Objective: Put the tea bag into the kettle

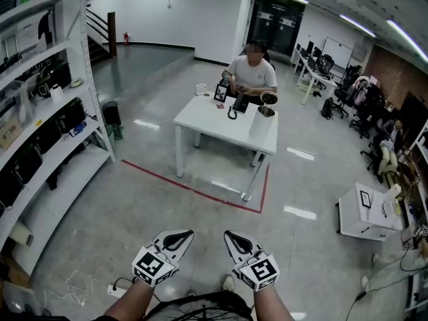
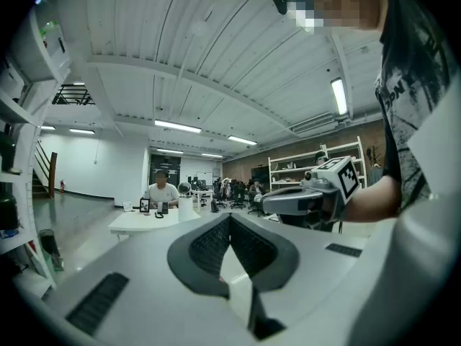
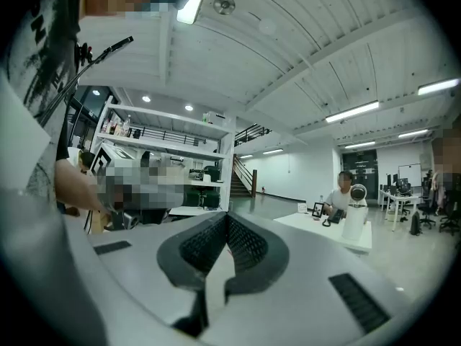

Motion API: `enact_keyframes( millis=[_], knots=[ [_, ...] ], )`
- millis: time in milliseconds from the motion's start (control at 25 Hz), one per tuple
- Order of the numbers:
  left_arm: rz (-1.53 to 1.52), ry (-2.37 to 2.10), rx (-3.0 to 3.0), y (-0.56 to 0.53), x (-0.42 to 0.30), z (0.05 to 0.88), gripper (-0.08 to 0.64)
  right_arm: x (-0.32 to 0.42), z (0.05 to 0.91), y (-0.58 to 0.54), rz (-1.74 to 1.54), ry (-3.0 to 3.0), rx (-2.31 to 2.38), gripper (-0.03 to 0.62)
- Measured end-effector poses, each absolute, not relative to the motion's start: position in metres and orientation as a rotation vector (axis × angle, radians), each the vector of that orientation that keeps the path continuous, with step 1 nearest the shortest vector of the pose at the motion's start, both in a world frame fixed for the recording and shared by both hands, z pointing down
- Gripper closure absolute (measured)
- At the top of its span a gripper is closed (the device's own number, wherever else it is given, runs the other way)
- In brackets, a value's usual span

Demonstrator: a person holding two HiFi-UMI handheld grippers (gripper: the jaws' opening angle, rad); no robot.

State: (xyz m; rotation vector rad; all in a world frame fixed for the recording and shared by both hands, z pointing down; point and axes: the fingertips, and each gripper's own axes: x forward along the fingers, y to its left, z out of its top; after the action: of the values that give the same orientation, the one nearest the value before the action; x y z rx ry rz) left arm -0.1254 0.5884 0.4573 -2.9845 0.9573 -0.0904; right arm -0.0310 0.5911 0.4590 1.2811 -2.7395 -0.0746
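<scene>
The left gripper [image 1: 179, 235] and the right gripper [image 1: 233, 236] were held side by side, low and level, above the grey floor [image 1: 134, 206], both aimed at a white worktop [image 1: 200, 120] well ahead. The left gripper's fingers [image 2: 209, 247] were clenched tip to tip with nothing between them, and the right gripper's fingers [image 3: 248, 245] were pressed together the same way, also empty. The white kettle [image 1: 262, 122] stood upright near the right end of the worktop, its lid tipped up, far from both grippers. The tea bag was too small to pick out at that range. A person [image 1: 253, 73] sat behind the worktop, beside a small picture frame [image 1: 221, 92]. Red tape [image 1: 194, 191] marked the floor in front of it, and shelving [image 1: 40, 112] lined the left side
</scene>
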Motion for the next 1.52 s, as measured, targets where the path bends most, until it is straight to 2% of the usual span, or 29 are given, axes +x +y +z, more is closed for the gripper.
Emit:
enact_keyframes(
  millis=[720,1520],
  knots=[
    [-0.079,0.911,-3.035,0.548,-0.114,0.474,0.551,-0.019,0.470,0.557,-0.085,-2.697,1.302,0.582],
    [-0.192,1.010,-3.012,0.371,-0.064,0.474,0.552,0.033,0.463,0.364,-0.050,-2.785,1.249,0.583]
  ],
)
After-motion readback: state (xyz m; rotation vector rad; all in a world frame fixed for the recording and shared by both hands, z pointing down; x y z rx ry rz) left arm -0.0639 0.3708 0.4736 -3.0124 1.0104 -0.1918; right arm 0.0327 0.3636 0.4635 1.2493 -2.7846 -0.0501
